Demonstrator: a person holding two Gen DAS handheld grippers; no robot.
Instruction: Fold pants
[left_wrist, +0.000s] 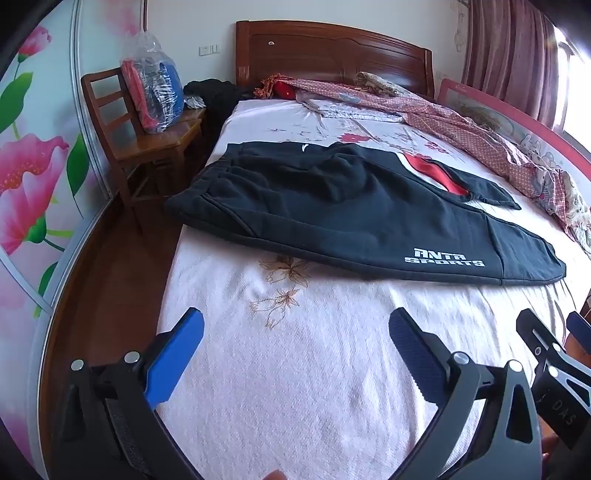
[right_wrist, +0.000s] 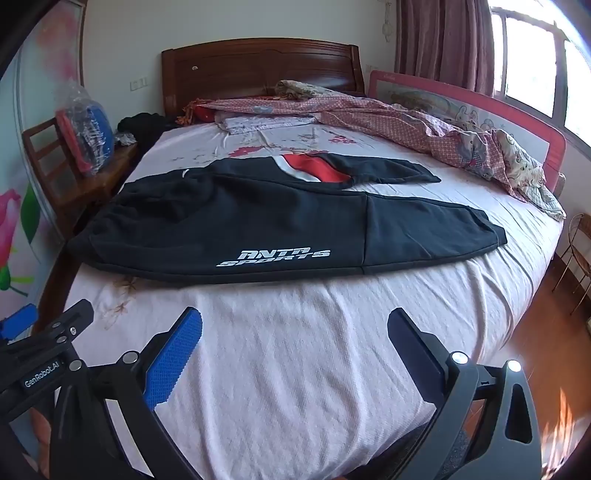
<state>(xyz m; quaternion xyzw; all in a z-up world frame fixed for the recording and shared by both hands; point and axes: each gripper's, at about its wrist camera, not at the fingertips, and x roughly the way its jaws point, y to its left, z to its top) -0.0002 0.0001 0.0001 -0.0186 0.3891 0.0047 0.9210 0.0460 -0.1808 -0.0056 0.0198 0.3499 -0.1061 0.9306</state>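
Note:
Black sweatpants (left_wrist: 332, 206) with a white "ANTA SPORTS" print and a red-and-white patch lie spread flat across the bed, waistband to the left, legs to the right; they also show in the right wrist view (right_wrist: 258, 221). My left gripper (left_wrist: 295, 332) is open and empty above the bed sheet, well short of the pants' near edge. My right gripper (right_wrist: 295, 332) is open and empty too, beside the left one, also short of the pants. Part of the right gripper shows at the left view's right edge.
The bed (right_wrist: 314, 350) has a pale floral sheet and a wooden headboard (left_wrist: 332, 51). A crumpled pink quilt (right_wrist: 424, 125) lies along the far right side by a bed rail. A wooden chair (left_wrist: 147, 136) with a plastic bag stands left of the bed.

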